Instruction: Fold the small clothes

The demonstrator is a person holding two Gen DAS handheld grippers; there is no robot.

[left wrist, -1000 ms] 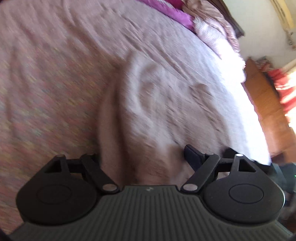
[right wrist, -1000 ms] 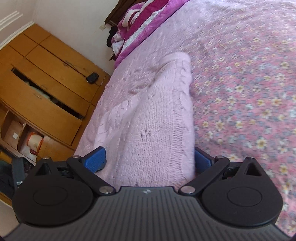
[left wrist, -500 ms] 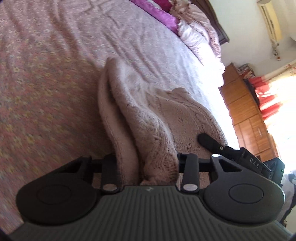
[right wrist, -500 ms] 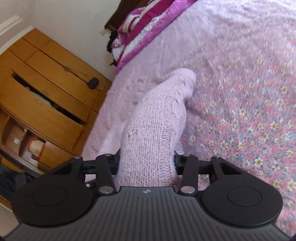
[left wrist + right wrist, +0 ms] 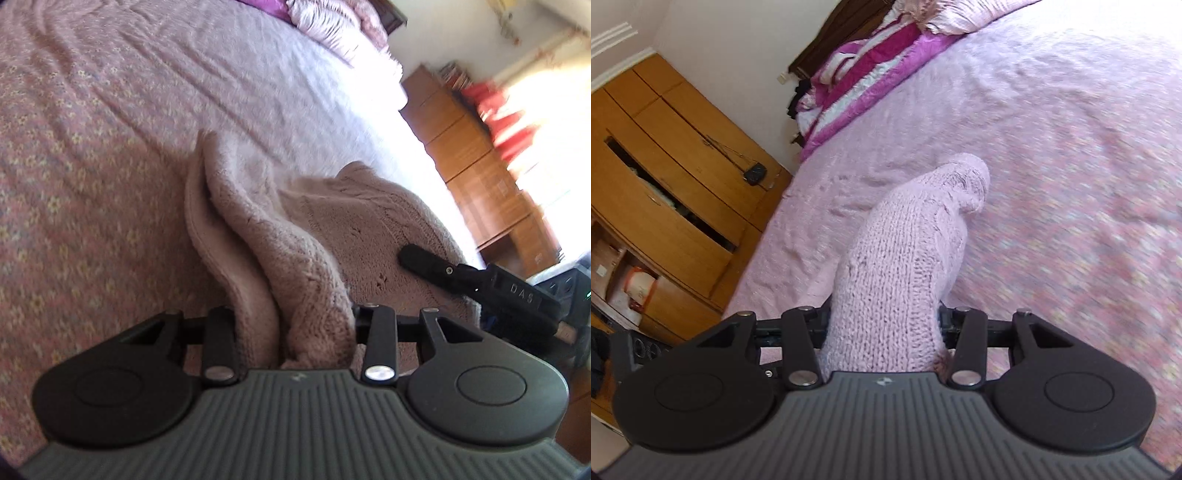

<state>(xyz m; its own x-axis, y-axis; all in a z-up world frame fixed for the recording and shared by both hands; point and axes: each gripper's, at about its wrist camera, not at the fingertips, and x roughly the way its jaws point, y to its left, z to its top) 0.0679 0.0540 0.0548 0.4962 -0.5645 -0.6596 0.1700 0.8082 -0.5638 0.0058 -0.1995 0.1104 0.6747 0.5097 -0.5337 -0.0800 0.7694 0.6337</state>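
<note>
Left wrist view: the pink knit garment, soft and floppy, lies bunched on my bedspread. My left gripper and right gripper each pinch an edge; I'd keep holding near the corners.

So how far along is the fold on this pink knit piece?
Early stage. Done: both grips are made, the left gripper shut on one bunched edge of the pink knit garment and the right gripper shut on another part. In hand: the knit is raised off the floral bedspread, its far end trailing. Left: carrying the edge over, laying it flat and releasing.
</note>
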